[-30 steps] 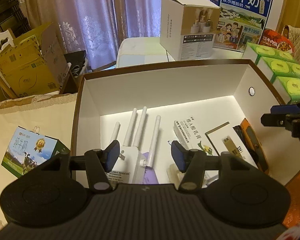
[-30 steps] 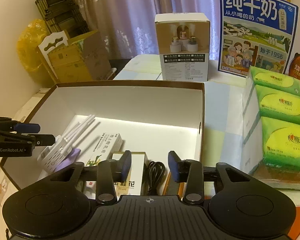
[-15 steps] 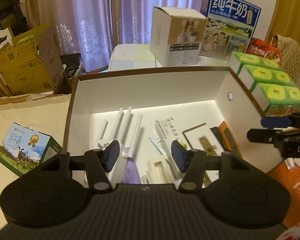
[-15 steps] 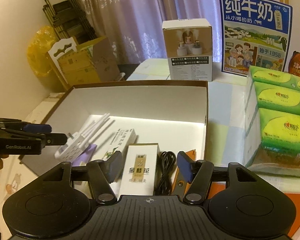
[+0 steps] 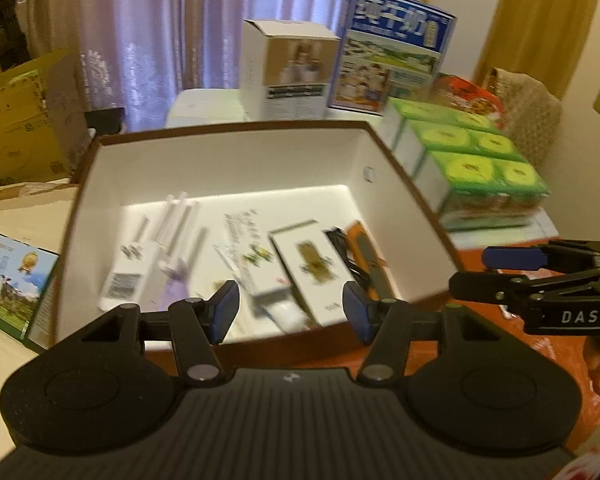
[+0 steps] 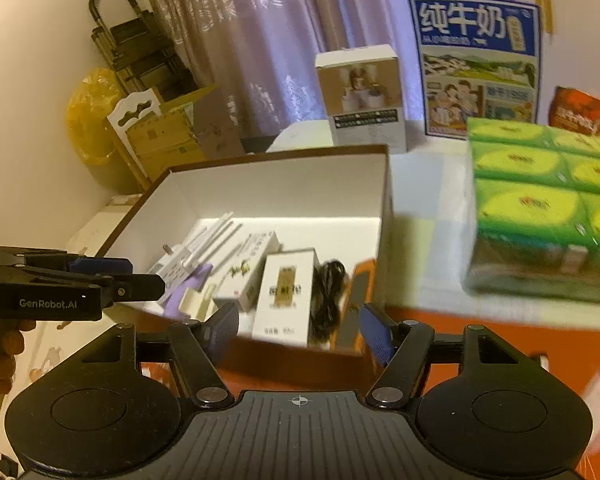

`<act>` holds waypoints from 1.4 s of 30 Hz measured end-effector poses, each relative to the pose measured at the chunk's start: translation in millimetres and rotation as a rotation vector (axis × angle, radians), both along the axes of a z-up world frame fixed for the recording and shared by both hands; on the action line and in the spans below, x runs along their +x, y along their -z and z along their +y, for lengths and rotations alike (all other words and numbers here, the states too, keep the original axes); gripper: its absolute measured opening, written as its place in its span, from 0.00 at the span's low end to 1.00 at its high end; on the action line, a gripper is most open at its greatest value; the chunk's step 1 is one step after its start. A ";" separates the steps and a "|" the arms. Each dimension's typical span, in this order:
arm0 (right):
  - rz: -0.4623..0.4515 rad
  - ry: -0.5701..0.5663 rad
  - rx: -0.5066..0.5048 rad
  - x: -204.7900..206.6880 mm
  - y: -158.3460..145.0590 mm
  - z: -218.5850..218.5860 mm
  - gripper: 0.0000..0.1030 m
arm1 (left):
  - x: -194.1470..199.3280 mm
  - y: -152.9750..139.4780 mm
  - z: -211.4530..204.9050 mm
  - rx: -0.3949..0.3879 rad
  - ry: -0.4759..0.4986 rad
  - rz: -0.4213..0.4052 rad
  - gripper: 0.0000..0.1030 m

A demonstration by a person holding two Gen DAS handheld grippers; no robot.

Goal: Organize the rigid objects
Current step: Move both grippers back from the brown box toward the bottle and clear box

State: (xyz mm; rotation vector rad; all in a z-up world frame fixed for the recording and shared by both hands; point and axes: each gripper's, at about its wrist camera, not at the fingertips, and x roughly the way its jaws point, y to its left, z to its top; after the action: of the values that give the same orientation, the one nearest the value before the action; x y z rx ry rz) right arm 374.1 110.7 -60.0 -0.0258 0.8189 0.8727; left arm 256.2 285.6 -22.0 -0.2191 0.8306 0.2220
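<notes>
A brown box with white inner walls (image 5: 236, 152) (image 6: 276, 184) holds a white router with antennas (image 5: 140, 264) (image 6: 192, 252), slim white packets (image 5: 312, 264) (image 6: 284, 292), a black cable (image 6: 326, 296) and an orange item (image 5: 366, 248) (image 6: 358, 284). My left gripper (image 5: 290, 312) hangs open before the box's near wall, nothing between its fingers. My right gripper (image 6: 298, 330) is also near that wall; its jaws are opening and hold nothing. Each gripper shows at the edge of the other's view, the right one (image 5: 512, 276) and the left one (image 6: 112, 276).
Green tissue packs (image 5: 472, 164) (image 6: 548, 208) stand right of the box. A white carton (image 6: 360, 96) and a blue milk carton (image 6: 476, 64) stand behind. A small milk box (image 5: 16, 276) lies left of the box. Cardboard boxes (image 6: 164, 136) lean by the curtain.
Both grippers have pulled back and up from inside the box, so its near wall now shows. The right gripper's jaws have spread wider.
</notes>
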 end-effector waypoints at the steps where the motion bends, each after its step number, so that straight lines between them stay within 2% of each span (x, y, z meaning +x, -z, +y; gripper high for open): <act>1: 0.004 0.004 0.001 -2.6 0.5 -5.5 0.63 | -1.4 0.1 -6.5 -0.006 0.006 0.000 0.52; 20: 0.072 0.070 -0.039 -39.1 12.8 -120.8 0.64 | -8.7 18.9 -114.6 -0.069 0.070 0.049 0.52; 30: 0.097 0.114 -0.065 -37.1 20.4 -177.5 0.64 | 10.4 27.4 -174.3 -0.079 0.125 0.072 0.52; 42: 0.125 0.200 -0.112 -15.3 34.7 -238.6 0.64 | 47.1 44.4 -233.0 -0.068 0.156 0.097 0.52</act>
State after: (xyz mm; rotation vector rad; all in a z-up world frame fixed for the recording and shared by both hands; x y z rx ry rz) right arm 358.8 -127.9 -94.7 0.0126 0.9698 0.6440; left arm 303.3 52.6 -66.4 -0.2075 0.9480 0.0583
